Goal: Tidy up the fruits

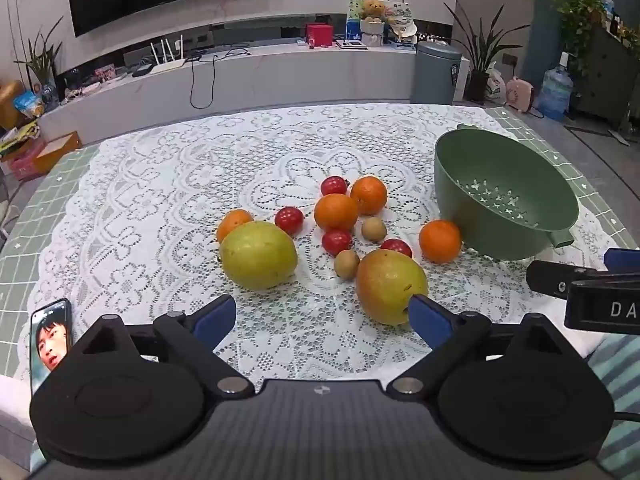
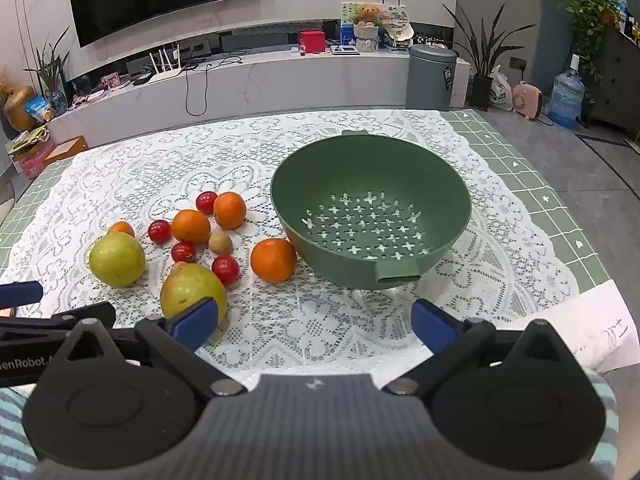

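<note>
Fingers [image 2: 434, 326] apart; colander [image 2: 370, 184] spout [image 2: 398, 272] camera-ward.

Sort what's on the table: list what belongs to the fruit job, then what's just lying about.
Job: green colander, oranges, pears, cherry tomatoes, small brown fruits.
Lying about: phone, paper sheet, lace tablecloth.

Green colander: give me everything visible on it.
The green colander is a matte, plastic-looking round bowl with cross-shaped drain holes across its floor, a short open spout at the near rim and a small tab handle at the far rim. It sits upright and empty on the lace tablecloth. The nearest orange lies beside it; contact is unclear. Neither gripper touches it.
</note>
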`<state>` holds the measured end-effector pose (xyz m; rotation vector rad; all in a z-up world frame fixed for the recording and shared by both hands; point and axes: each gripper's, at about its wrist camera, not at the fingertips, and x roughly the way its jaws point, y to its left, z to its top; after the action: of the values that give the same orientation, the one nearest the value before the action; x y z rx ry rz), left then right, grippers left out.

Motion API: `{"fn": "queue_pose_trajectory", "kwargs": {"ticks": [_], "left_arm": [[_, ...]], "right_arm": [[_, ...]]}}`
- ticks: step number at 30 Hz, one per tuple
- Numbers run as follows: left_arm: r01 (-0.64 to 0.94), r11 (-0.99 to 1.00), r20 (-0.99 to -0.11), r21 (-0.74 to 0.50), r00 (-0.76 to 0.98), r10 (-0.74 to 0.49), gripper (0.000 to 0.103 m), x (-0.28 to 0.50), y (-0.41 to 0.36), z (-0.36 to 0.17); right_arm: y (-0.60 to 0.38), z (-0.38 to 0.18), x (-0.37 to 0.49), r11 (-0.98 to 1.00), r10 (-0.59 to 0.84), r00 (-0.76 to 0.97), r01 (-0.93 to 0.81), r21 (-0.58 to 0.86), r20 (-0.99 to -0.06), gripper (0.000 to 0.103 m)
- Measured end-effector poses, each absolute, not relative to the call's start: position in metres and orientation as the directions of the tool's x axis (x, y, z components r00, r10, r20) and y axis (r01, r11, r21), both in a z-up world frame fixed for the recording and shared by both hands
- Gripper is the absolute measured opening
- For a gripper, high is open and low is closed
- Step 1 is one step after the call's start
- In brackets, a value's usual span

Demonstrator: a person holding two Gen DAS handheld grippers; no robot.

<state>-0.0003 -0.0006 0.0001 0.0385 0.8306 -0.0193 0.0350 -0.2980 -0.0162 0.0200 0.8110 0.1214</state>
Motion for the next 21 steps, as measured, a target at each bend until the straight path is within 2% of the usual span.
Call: {"fn": "queue_pose_trajectory", "kwargs": {"ticks": [10,21], "left_arm": [[0.032,0.999,-0.731,0.012,0.683,-0.013,0.103,0.002,0.004,0.003],[0.038,0.999,-0.677,0.001,0.735,-0.027,0.103,0.003,0.006,0.007]], "right_arm": [[-0.298,-0.015,0.035,0.991,0.131,0.708,-0.117,0.067,-0.694,0.099],[-0.299,-0.011,0.03,0.992,0.123,0.751,-0.115,0.054,-0.649,0.099]]}}
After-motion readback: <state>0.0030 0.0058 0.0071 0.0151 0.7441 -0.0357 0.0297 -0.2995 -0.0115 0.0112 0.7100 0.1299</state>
